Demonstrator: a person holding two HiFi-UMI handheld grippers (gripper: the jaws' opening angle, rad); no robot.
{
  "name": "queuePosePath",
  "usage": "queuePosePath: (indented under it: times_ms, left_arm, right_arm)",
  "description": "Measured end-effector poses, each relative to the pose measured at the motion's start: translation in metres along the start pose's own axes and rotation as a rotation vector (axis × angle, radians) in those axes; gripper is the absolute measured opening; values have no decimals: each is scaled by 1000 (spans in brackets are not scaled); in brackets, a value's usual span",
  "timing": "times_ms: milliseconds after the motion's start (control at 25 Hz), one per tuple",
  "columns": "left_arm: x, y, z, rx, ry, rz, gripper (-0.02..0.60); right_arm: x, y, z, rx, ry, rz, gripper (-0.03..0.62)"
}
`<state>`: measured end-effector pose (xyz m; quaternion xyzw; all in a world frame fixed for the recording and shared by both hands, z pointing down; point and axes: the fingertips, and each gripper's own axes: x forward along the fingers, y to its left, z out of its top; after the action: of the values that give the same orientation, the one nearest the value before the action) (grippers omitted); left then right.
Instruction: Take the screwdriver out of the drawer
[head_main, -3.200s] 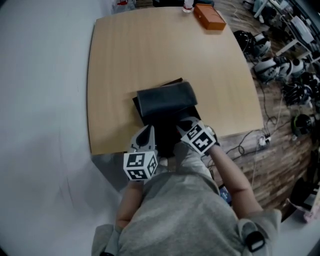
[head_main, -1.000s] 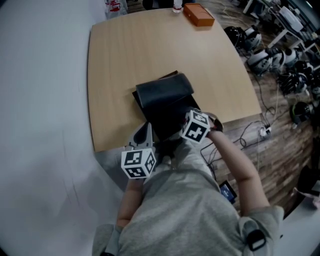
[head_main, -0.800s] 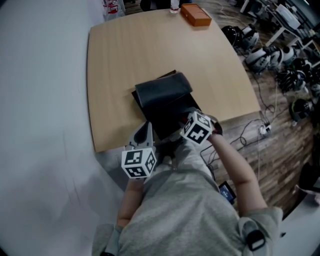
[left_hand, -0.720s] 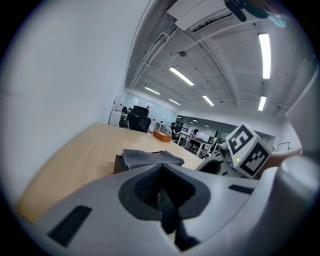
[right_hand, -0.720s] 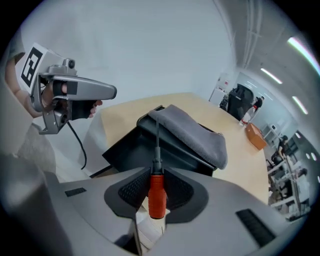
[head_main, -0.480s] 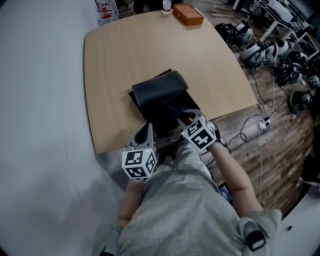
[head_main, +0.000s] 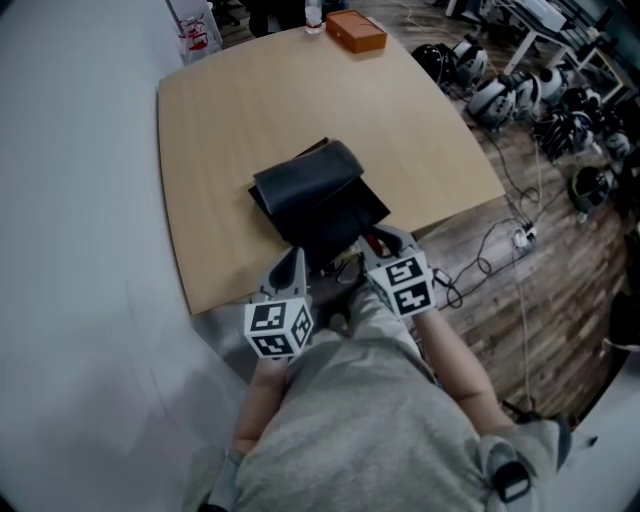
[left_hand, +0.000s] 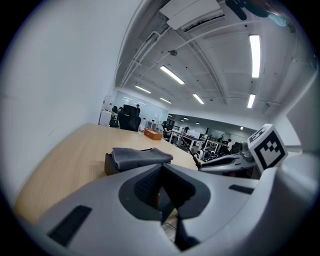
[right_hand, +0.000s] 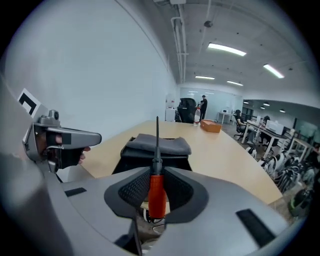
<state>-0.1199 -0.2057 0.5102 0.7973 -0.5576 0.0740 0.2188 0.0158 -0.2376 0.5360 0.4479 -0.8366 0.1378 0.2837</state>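
Showing the right gripper (right_hand: 156, 186) closed on the red handle of the screwdriver (right_hand: 157, 165): the jaws stand fairly wide, their ribbed pads pressed to either side of the handle. The tool's long axis runs along the line the gripper points, and its thin shaft reaches forward, tip toward the black drawer unit (right_hand: 157, 147). In the head view we find this gripper at the near right corner of the open drawer (head_main: 335, 225), at the desk (head_main: 230, 110) edge closest to the person. We judge the screwdriver to be above the drawer's rim rather than lying in it, though no view shows it fully clear. The left gripper (head_main: 290, 270) hangs just beside the drawer's near left corner, jaws drawn together on nothing; the right is therefore the hand that bears the task. What remains, in our reading, is to carry the tool away from the drawer. An orange box (head_main: 355, 30) lies well apart at the far edge.
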Motion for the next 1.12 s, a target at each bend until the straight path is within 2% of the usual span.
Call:
queuePosePath:
  times_ms: [240, 480, 1120]
  left_arm:
    - [1, -9, 0, 11, -2, -23, 0]
    - [-1, -14, -1, 18, -6, -34, 0]
    - [-2, -9, -3, 12, -2, -25, 0]
  right_arm:
    - [-18, -4, 3, 88, -100, -57, 84]
    - [-31, -8, 0, 119, -139, -83, 84]
    - [-34, 4, 9, 114, -172, -46, 83]
